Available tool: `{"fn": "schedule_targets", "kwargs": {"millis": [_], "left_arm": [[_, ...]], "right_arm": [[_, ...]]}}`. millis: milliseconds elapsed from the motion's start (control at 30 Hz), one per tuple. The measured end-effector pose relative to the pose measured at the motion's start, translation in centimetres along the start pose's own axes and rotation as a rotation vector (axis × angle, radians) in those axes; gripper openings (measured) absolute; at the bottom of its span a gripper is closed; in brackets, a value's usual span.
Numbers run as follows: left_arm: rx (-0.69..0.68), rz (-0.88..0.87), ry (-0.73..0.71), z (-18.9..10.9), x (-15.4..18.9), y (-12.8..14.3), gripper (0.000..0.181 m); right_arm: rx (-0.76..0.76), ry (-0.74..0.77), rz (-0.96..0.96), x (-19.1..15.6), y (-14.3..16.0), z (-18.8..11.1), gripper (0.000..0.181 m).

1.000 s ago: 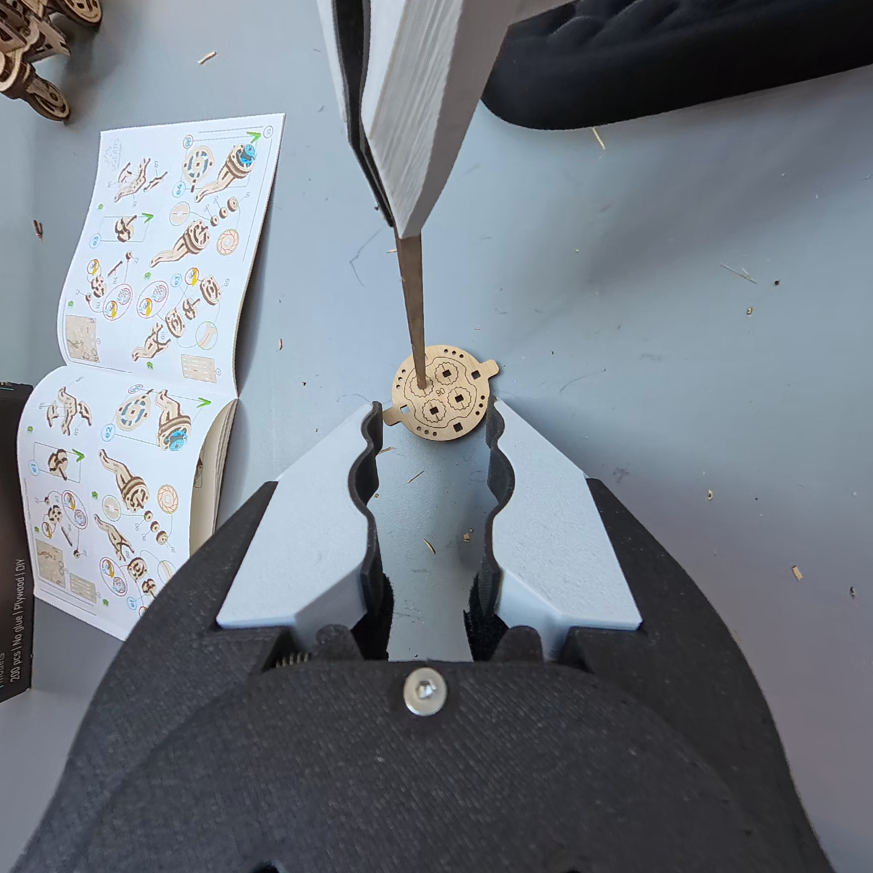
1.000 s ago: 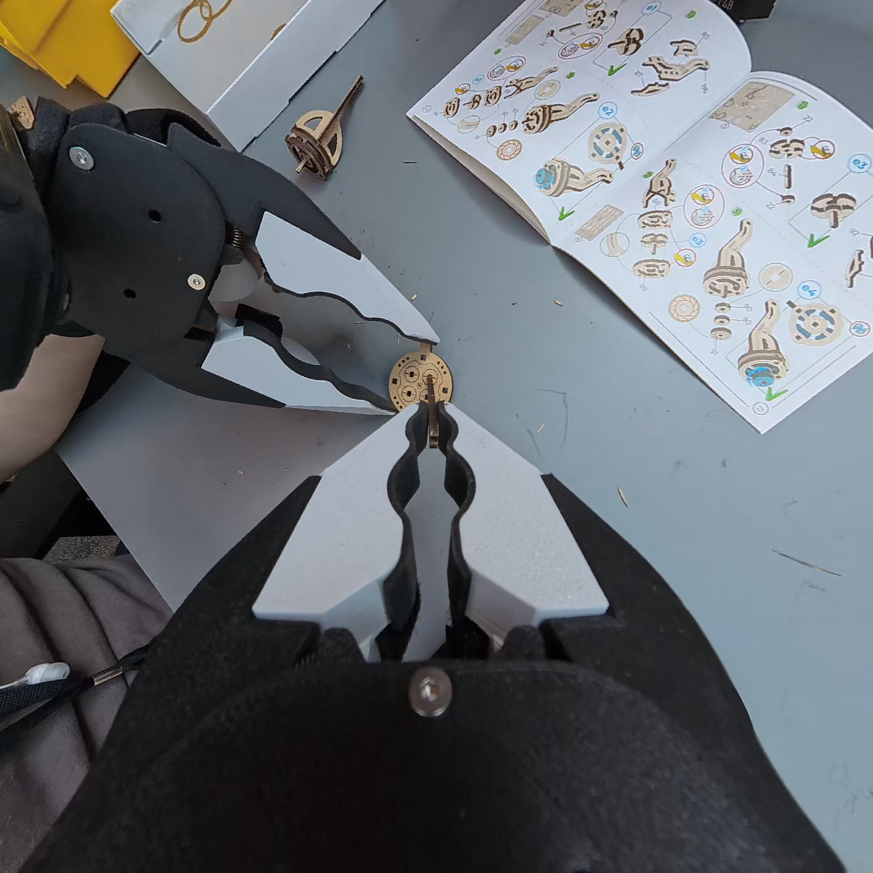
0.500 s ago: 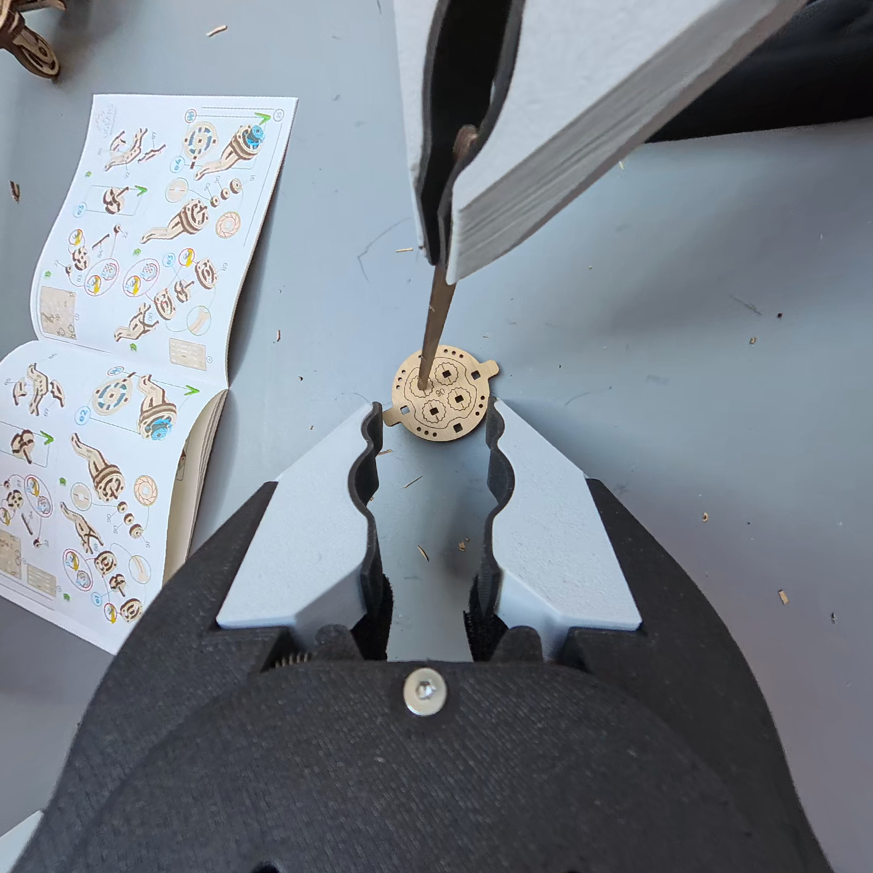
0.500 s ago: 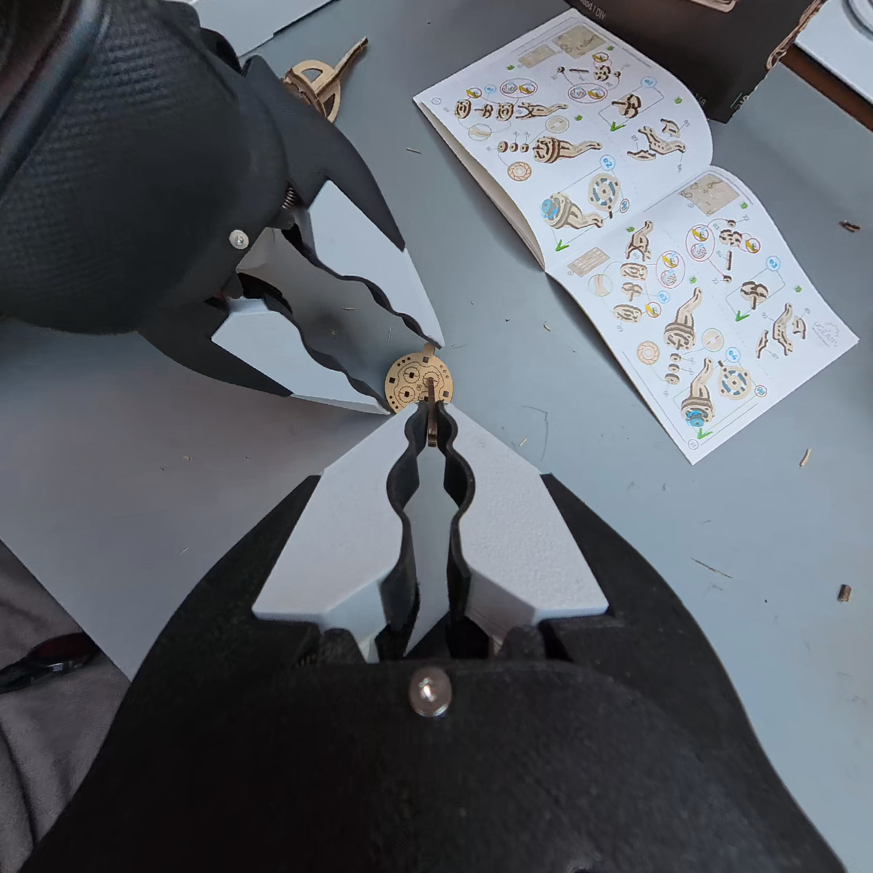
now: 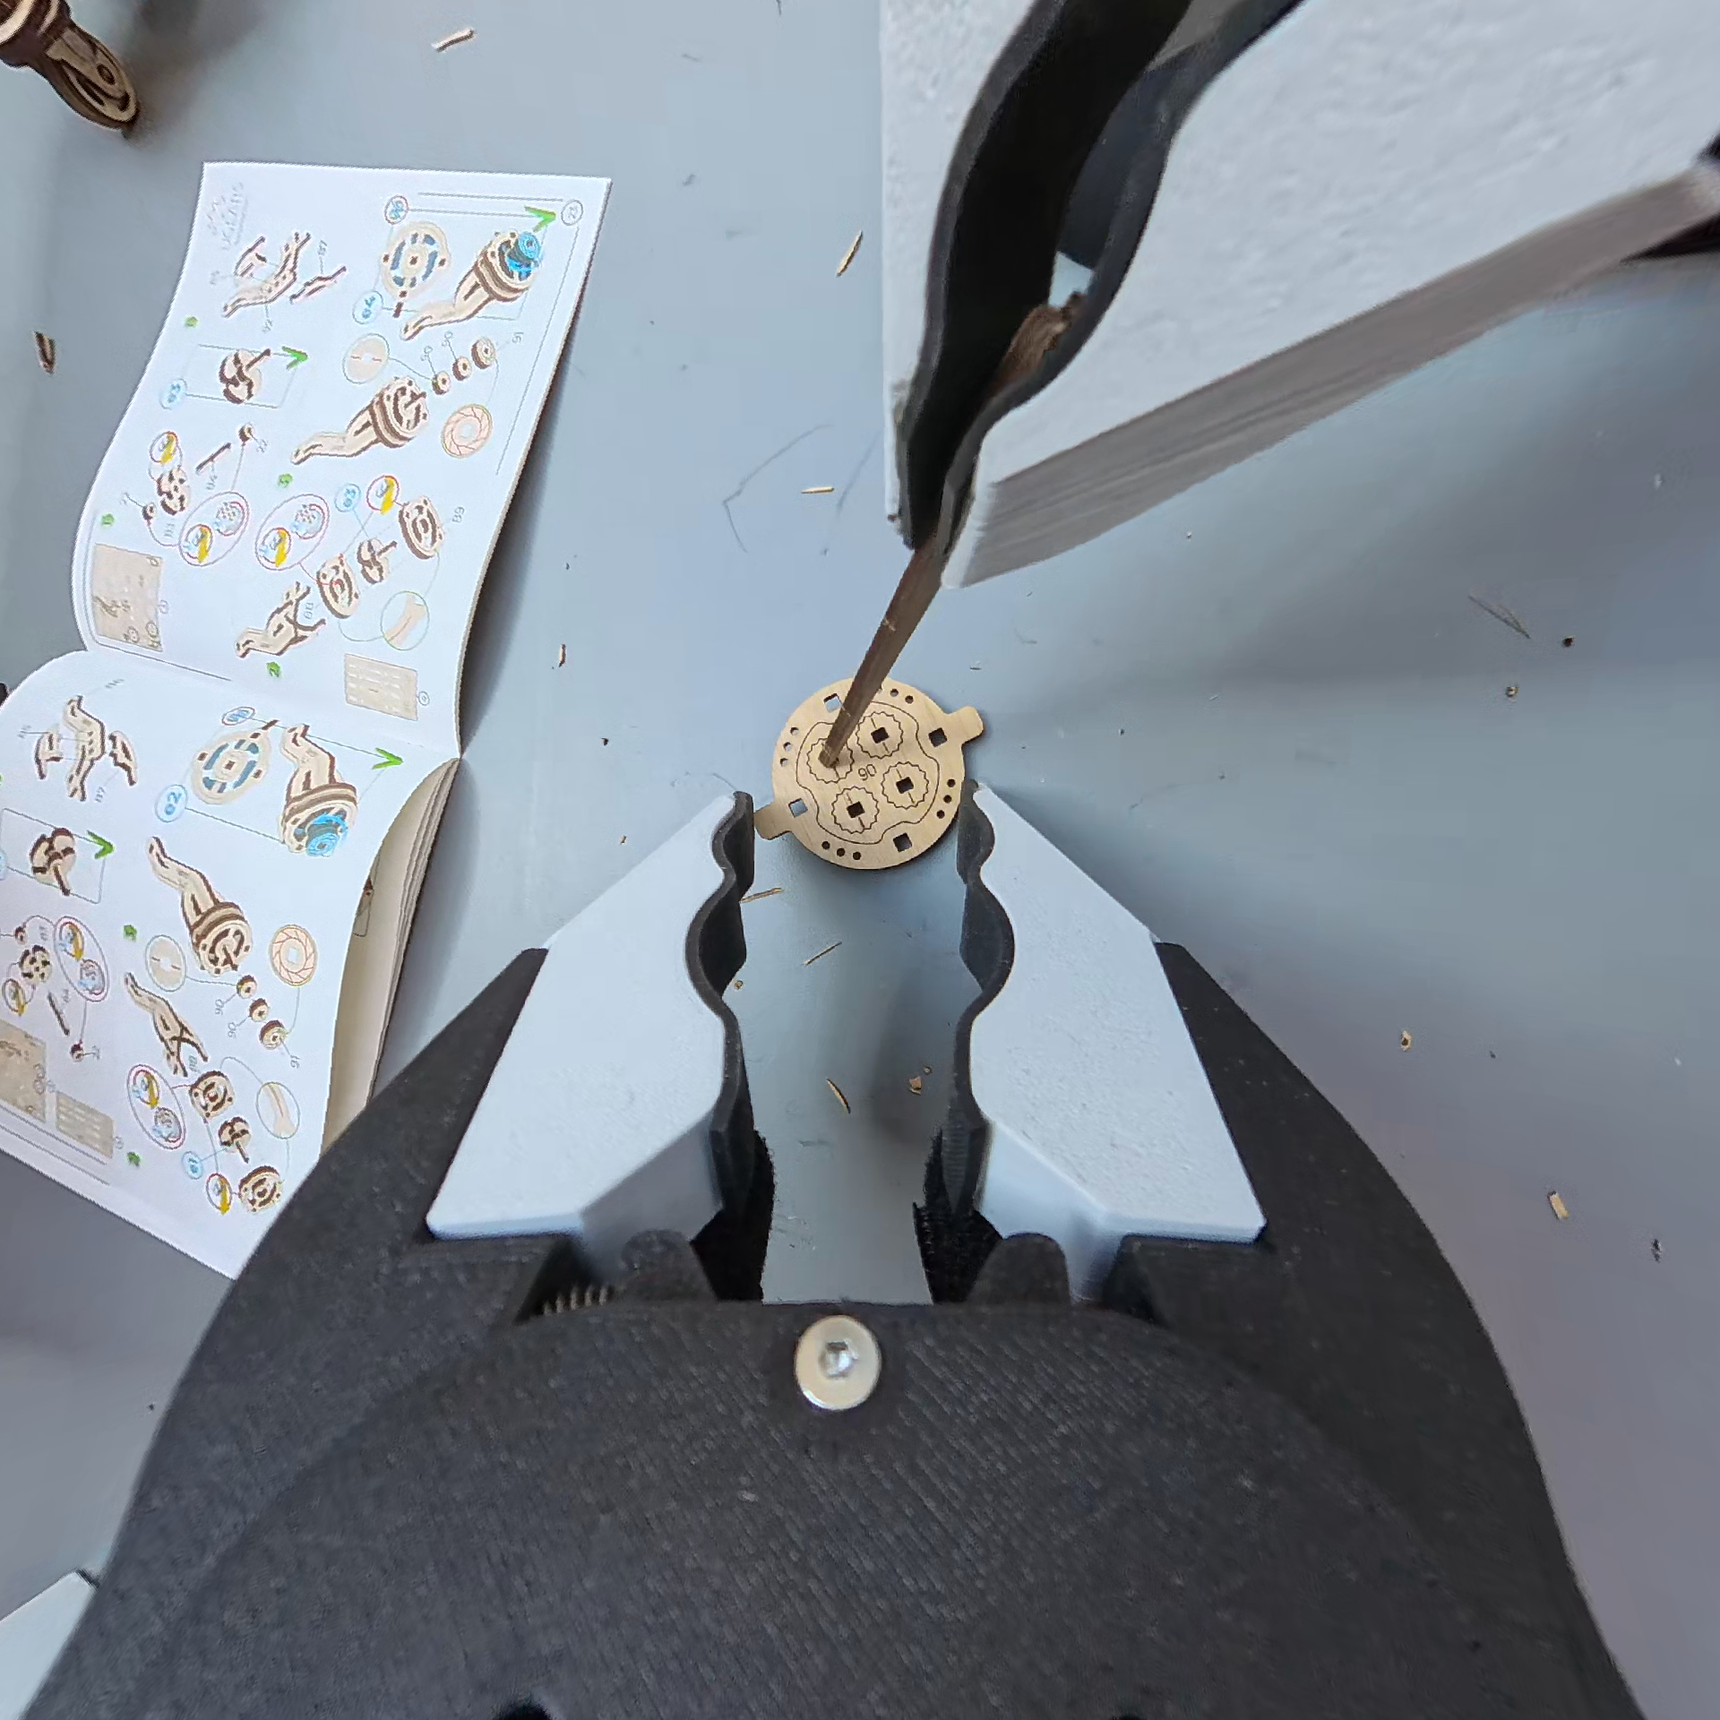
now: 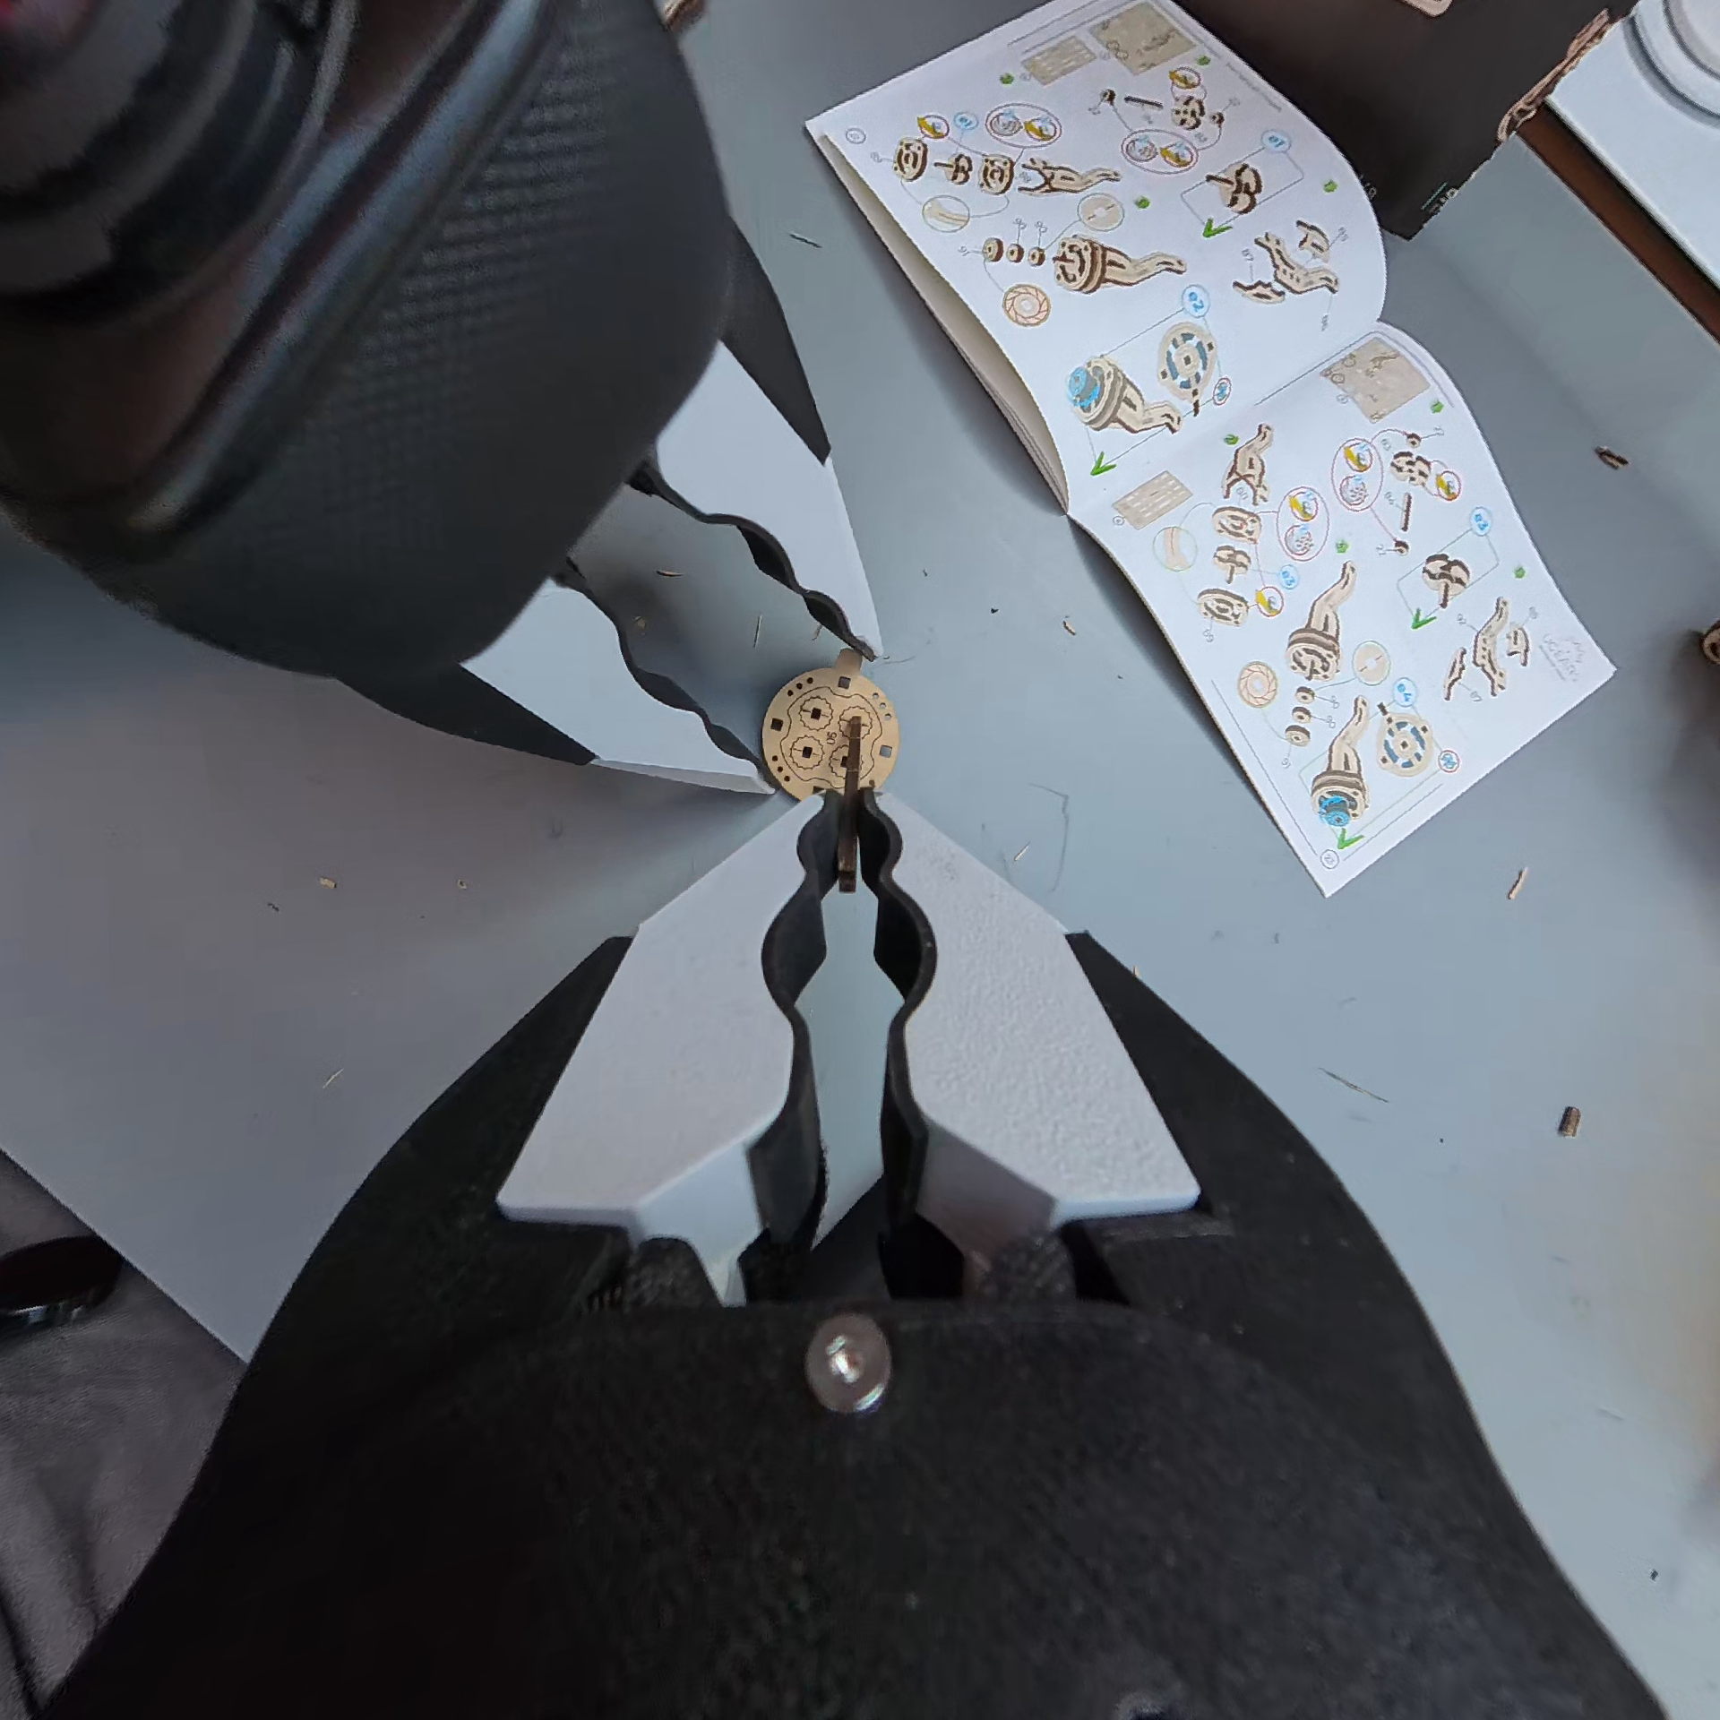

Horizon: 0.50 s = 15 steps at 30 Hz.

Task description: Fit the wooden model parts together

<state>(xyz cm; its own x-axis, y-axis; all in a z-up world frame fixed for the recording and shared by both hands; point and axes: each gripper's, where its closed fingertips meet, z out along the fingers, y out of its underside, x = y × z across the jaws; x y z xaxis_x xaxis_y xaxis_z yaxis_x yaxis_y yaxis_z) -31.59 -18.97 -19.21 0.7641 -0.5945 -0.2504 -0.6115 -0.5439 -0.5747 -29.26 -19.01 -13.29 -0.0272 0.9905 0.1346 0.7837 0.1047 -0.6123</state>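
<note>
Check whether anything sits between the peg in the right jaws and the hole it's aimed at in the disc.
Nothing visible does. The wooden peg, held in the right gripper, already has its tip at a square hole in the wooden disc, which lies flat between the tips of the open left gripper.

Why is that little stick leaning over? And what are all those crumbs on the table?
The wooden pin, pinched by the right gripper, leans as its tip meets a hole in the round wooden disc, so it isn't straight up. The crumbs are wood splinters scattered over the grey table.
</note>
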Motion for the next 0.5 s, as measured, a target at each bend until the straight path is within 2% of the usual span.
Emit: {"fn": "schedule_targets", "kwargs": {"millis": [500], "left_arm": [[-0.006,0.012,-0.030,0.06,-0.24,-0.07,0.043]], "right_arm": [[-0.021,-0.017,0.049,0.41,0.34,0.02,0.002]]}}
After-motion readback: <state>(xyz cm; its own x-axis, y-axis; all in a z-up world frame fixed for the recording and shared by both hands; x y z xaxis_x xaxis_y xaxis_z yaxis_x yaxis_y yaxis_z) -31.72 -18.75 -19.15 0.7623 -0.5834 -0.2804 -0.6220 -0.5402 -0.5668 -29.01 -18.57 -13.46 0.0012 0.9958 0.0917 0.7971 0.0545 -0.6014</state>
